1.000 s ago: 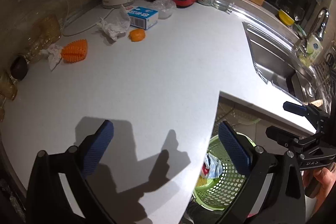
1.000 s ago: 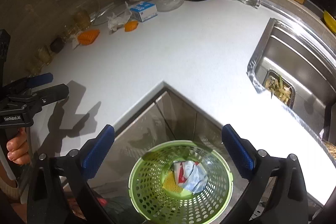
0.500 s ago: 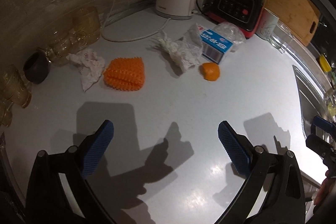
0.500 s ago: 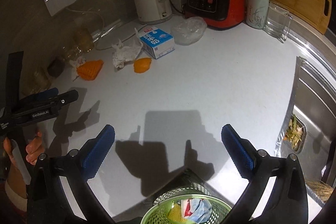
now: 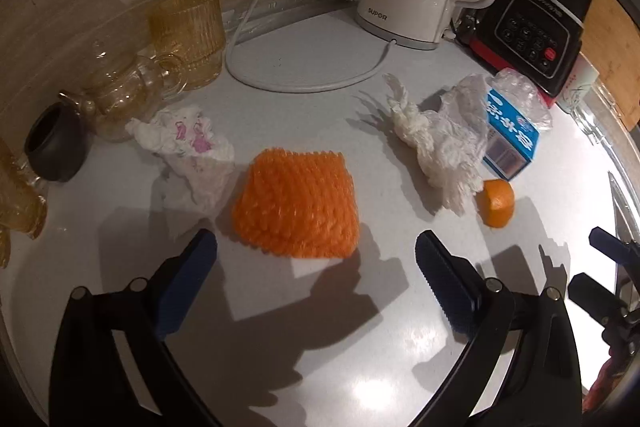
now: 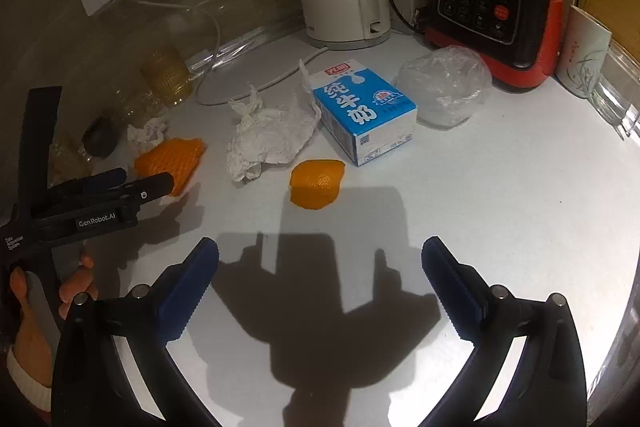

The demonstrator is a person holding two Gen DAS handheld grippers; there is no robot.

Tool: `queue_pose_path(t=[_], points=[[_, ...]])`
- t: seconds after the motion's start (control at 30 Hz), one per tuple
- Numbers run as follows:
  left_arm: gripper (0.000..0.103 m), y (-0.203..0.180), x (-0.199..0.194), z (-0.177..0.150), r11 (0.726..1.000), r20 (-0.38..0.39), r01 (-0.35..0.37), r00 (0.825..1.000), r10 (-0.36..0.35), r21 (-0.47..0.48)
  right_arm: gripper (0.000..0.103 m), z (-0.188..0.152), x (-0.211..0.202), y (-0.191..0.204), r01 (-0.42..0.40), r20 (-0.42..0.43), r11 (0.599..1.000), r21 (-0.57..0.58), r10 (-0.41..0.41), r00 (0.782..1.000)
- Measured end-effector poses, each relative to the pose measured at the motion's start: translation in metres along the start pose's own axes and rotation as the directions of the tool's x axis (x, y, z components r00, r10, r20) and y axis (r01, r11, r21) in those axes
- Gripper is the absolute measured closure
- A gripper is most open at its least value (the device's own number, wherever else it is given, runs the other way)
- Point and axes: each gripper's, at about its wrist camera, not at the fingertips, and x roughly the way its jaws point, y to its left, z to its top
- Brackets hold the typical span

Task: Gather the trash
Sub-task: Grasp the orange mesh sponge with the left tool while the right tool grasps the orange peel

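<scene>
I have both grippers empty, jaws apart: left gripper (image 5: pixel 316 247) near the orange foam fruit net (image 5: pixel 298 205) at frame centre, right gripper (image 6: pixel 320 255) below the orange peel (image 6: pixel 317 183). Nothing visible is collected; the crumpled white tissue (image 6: pixel 266 133) and blue milk carton (image 6: pixel 362 111) also remain.

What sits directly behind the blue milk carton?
Behind the blue milk carton, toward the blender, lies a crumpled clear plastic bag. What the bag holds, and the counter beneath both, cannot be seen.
</scene>
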Motion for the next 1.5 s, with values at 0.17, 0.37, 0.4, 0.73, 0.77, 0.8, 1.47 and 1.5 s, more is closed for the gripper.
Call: queue_pose_path(t=[0.17, 0.37, 0.4, 0.73, 0.77, 0.8, 1.47, 1.5], points=[[0.008, -0.007, 0.016, 0.009, 0.999, -0.007, -0.025, 1.000, 0.025, 0.021, 0.002, 0.009, 0.026, 0.002, 0.002, -0.011, 1.000, -0.022, -0.002, 1.000], [0.015, -0.008, 0.029, 0.013, 0.999, -0.035, -0.033, 0.999, 0.033, 0.003, 0.002, 0.015, 0.047, 0.000, 0.025, -0.011, 1.000, -0.018, -0.025, 1.000], [0.019, -0.007, 0.031, 0.014, 0.999, -0.040, -0.032, 0.999, 0.032, -0.006, 0.002, 0.016, 0.050, 0.001, 0.031, -0.010, 0.999, -0.017, -0.031, 0.999], [0.045, -0.005, 0.040, 0.018, 1.000, -0.035, -0.021, 0.999, 0.021, -0.007, 0.025, 0.023, 0.075, 0.004, 0.110, -0.015, 0.994, -0.004, -0.110, 0.994], [0.047, -0.006, 0.041, 0.018, 1.000, -0.033, -0.020, 0.999, 0.019, -0.006, 0.031, 0.024, 0.077, 0.004, 0.111, -0.017, 0.994, 0.003, -0.111, 0.994], [0.049, -0.005, 0.042, 0.019, 1.000, -0.032, -0.021, 0.999, 0.021, -0.005, 0.039, 0.024, 0.077, 0.004, 0.125, -0.007, 0.992, 0.002, -0.125, 0.992], [0.066, -0.011, -0.025, -0.012, 0.999, 0.008, 0.046, 0.999, -0.046, 0.020, 0.071, 0.002, 0.005, 0.000, 0.076, 0.029, 0.995, 0.061, -0.077, 0.997], [0.066, -0.014, -0.032, -0.016, 0.998, 0.010, 0.050, 0.999, -0.050, 0.031, 0.071, -0.002, -0.003, 0.000, 0.076, 0.032, 0.995, 0.062, -0.078, 0.996]])
